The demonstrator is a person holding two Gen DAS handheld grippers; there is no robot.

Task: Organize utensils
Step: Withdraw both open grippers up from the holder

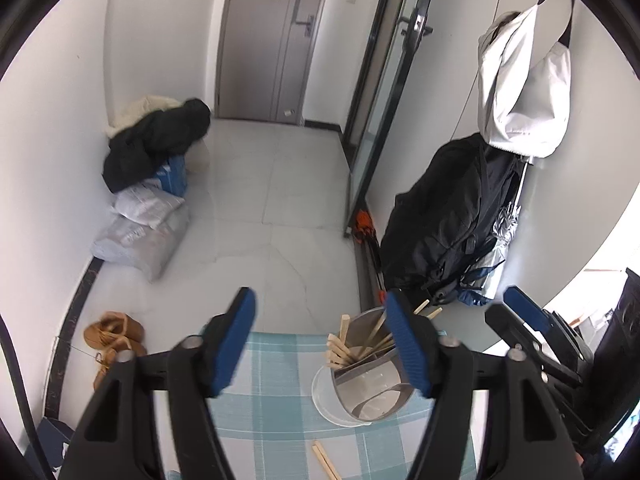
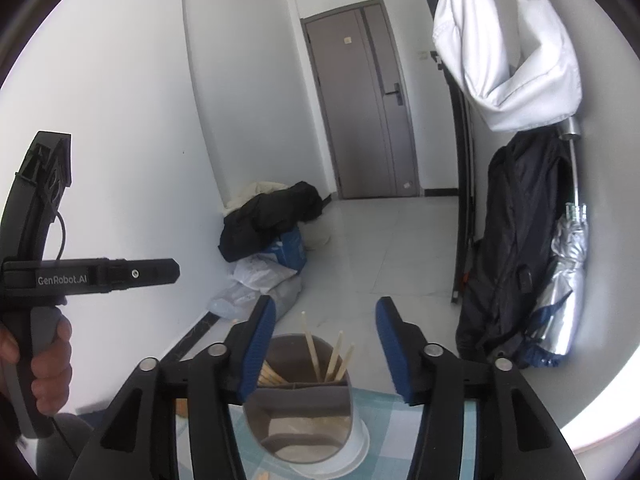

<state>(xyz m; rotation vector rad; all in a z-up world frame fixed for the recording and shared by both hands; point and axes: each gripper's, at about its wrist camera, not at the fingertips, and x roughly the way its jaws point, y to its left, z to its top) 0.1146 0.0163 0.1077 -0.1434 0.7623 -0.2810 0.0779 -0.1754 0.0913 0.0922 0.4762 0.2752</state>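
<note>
A grey metal utensil holder [image 1: 372, 384] with a divider stands on a white base on the checked teal tablecloth [image 1: 272, 392]. Wooden chopsticks and flat sticks [image 1: 348, 346] lean in its far compartment. Two loose wooden sticks [image 1: 326, 460] lie on the cloth in front. My left gripper [image 1: 324, 344] is open, nothing between its blue pads, the holder just by its right finger. In the right wrist view my right gripper [image 2: 326, 344] is open above the holder [image 2: 304, 412], with the chopsticks [image 2: 336, 356] standing between its fingers, untouched. A hand [image 2: 48, 364] holds the left gripper [image 2: 168, 272] at the left.
Beyond the table edge is tiled floor. A pile of dark and cream clothing and plastic bags [image 1: 152, 184] lies by the left wall, with brown shoes [image 1: 116, 334] nearer. A dark backpack [image 1: 452, 216] and a white bag [image 1: 520, 80] hang at the right beside a glass door [image 1: 380, 100].
</note>
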